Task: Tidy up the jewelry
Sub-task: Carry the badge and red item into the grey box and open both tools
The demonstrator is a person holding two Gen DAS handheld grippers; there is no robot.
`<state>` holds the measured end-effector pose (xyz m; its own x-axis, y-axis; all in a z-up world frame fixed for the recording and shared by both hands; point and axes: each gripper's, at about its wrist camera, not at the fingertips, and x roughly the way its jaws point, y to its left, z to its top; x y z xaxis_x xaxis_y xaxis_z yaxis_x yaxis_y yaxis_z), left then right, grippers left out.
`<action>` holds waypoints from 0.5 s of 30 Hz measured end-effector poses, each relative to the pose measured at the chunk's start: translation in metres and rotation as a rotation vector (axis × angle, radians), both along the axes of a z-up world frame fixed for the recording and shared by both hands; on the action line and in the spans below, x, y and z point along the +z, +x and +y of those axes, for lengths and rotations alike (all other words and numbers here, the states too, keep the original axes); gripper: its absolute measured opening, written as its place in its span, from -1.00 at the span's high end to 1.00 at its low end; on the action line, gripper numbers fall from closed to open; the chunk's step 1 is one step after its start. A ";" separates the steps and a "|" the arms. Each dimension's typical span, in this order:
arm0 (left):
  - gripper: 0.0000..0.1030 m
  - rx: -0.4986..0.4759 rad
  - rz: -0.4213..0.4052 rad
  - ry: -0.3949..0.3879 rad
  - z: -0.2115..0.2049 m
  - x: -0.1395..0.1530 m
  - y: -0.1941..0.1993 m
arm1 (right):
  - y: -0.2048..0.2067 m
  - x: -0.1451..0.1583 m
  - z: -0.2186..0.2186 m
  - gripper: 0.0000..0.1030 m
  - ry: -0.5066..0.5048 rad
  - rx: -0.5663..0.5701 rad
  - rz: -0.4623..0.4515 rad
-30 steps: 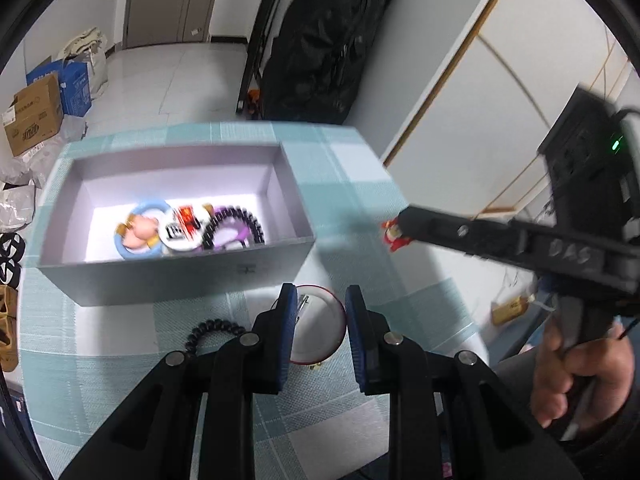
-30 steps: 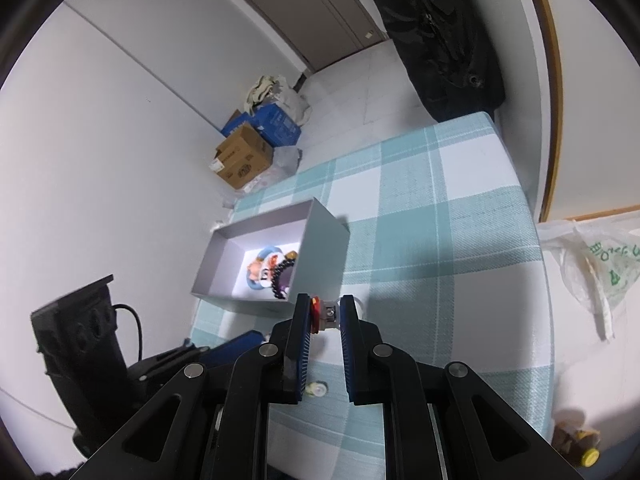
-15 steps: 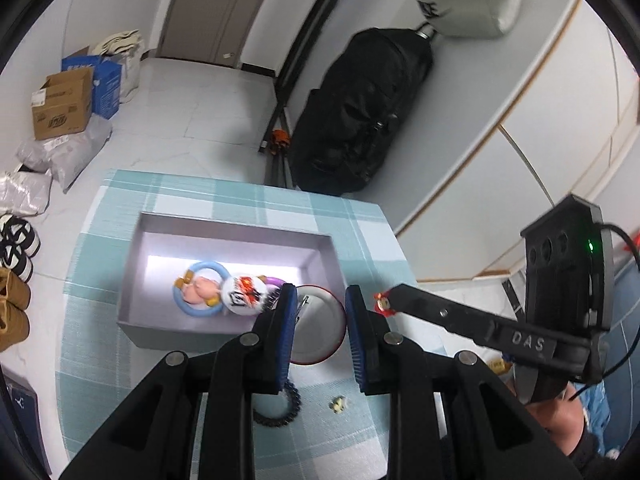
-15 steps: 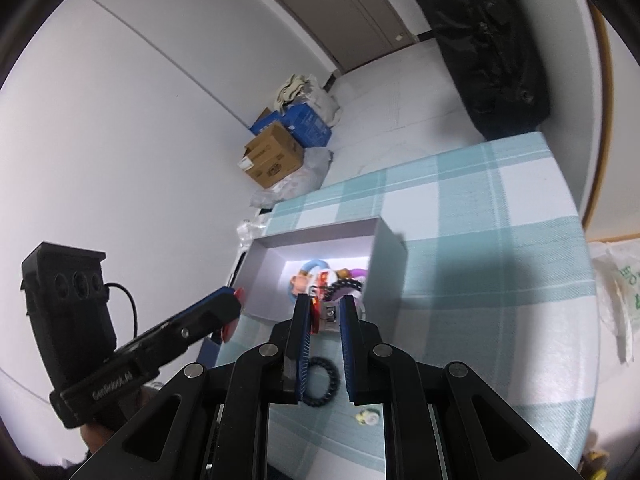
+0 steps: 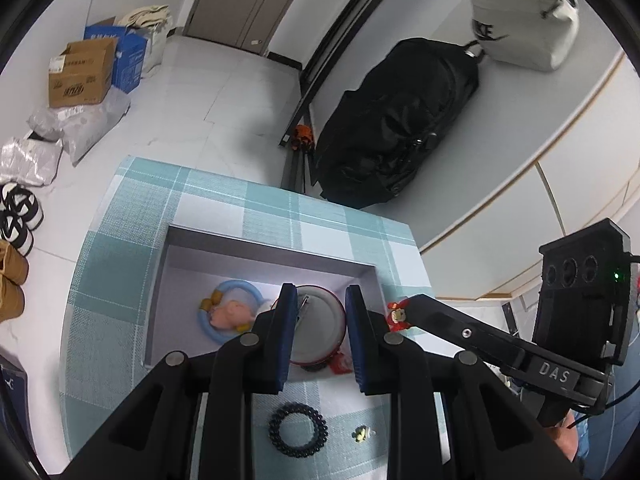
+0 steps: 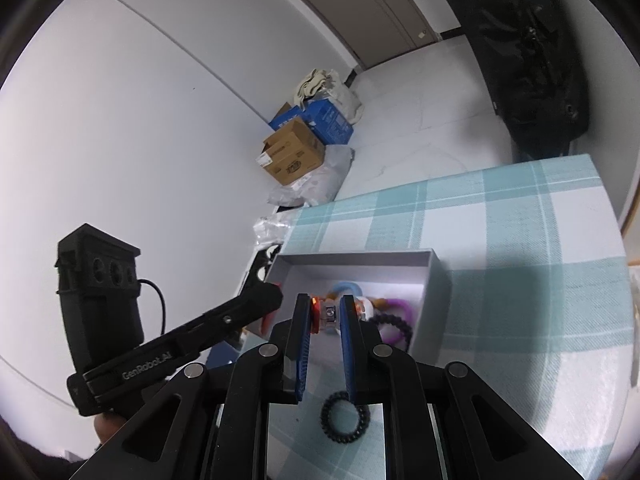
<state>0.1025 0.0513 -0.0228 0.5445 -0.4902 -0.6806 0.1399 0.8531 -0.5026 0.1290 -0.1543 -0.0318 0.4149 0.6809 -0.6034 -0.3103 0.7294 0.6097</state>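
Jewelry is being gathered into the grey box [image 5: 160, 280], the landmark for all positions below. Left gripper [image 5: 320, 316] is carrying a round red-rimmed badge [image 5: 320, 328] above the box's near-right part; the jaws are standing roughly a badge-width apart, clamped on its rim. Right gripper [image 6: 325, 316] is hovering over the box's near wall, jaws narrowly parted and pinching a small red charm [image 6: 318, 314].

Inside the box are lying a blue ring with a pink figure [image 5: 228, 314], and a purple hair tie [image 6: 394, 306] beside a dark beaded bracelet [image 6: 394, 330]. On the desk [image 6: 520, 320], on the near side of the box, are resting a black coil hair tie [image 5: 298, 430] and a small yellow trinket [image 5: 362, 434], apart from each other.

Handling judgement: the badge is appearing light, stiff and smooth-faced, so grip across the rim is preferable. The charm is tiny and likely slippery; pinch at its body. The coil tie is looking soft and springy; grasp across one side of the loop.
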 end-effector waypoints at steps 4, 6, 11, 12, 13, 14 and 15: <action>0.62 0.011 0.032 -0.005 0.003 -0.009 0.009 | 0.006 -0.002 0.005 0.74 0.002 0.011 0.005; 0.62 0.017 0.048 -0.010 0.004 -0.013 0.012 | 0.010 -0.004 0.008 0.74 -0.004 0.018 0.007; 0.62 0.014 0.069 0.003 0.003 -0.018 0.018 | 0.017 -0.010 0.011 0.74 -0.015 0.025 0.017; 0.62 0.016 0.075 0.005 0.003 -0.020 0.020 | 0.018 -0.011 0.012 0.74 -0.015 0.026 0.020; 0.62 0.018 0.081 0.000 0.004 -0.021 0.021 | 0.019 -0.013 0.012 0.74 -0.016 0.027 0.024; 0.62 0.018 0.086 -0.003 0.004 -0.023 0.023 | 0.021 -0.014 0.013 0.74 -0.016 0.025 0.027; 0.62 0.018 0.091 -0.004 0.005 -0.024 0.024 | 0.022 -0.015 0.013 0.74 -0.015 0.026 0.031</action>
